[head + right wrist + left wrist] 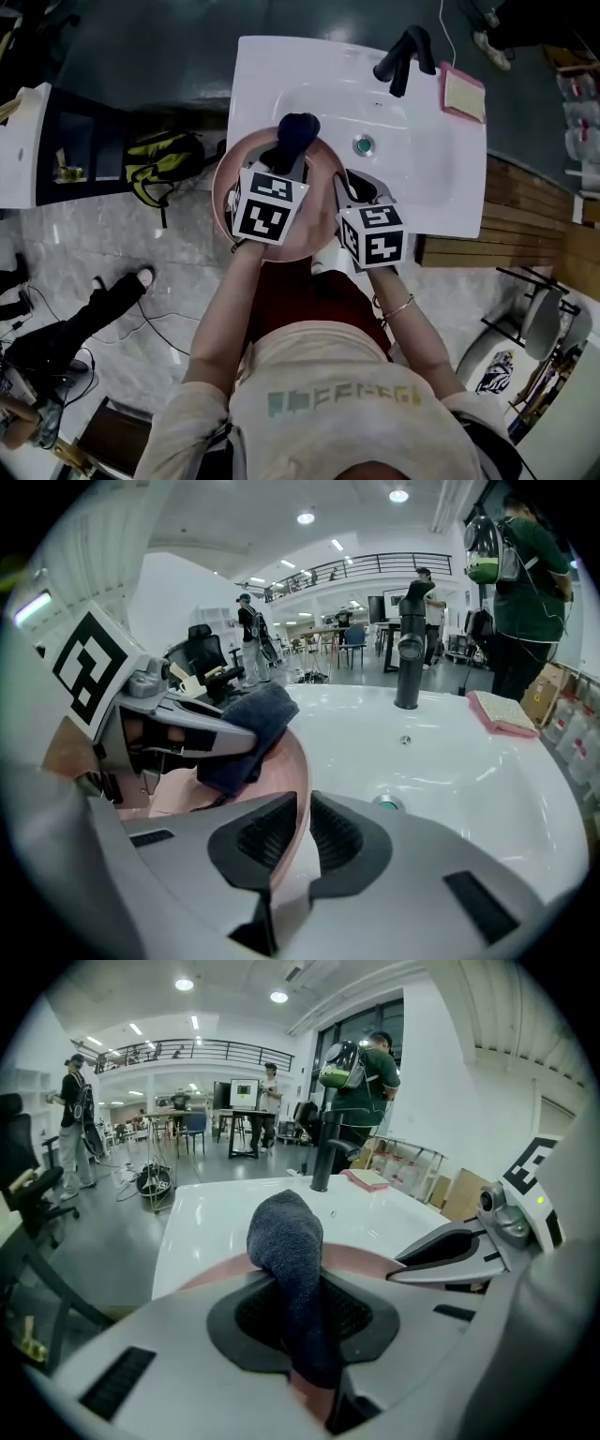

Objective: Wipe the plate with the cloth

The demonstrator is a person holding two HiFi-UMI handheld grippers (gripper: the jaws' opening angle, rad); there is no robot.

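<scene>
A pink plate (226, 178) is held tilted over the left part of the white sink (441, 178). My left gripper (284, 161) is shut on a dark blue cloth (297, 129), whose bunched end (286, 1232) sticks out past the jaws over the plate (366, 1262). My right gripper (349, 192) is shut on the plate's right rim (298, 803), which runs between its two pads. From the right gripper view the cloth (251, 726) rests on the plate's inner face, under the left gripper (246, 743).
A black tap (405, 54) stands at the back of the sink, with a pink sponge tray (462, 92) beside it and the drain (364, 145) near the middle. A backpack (167, 159) and a dark cabinet (66, 145) lie left of the sink. People stand in the background.
</scene>
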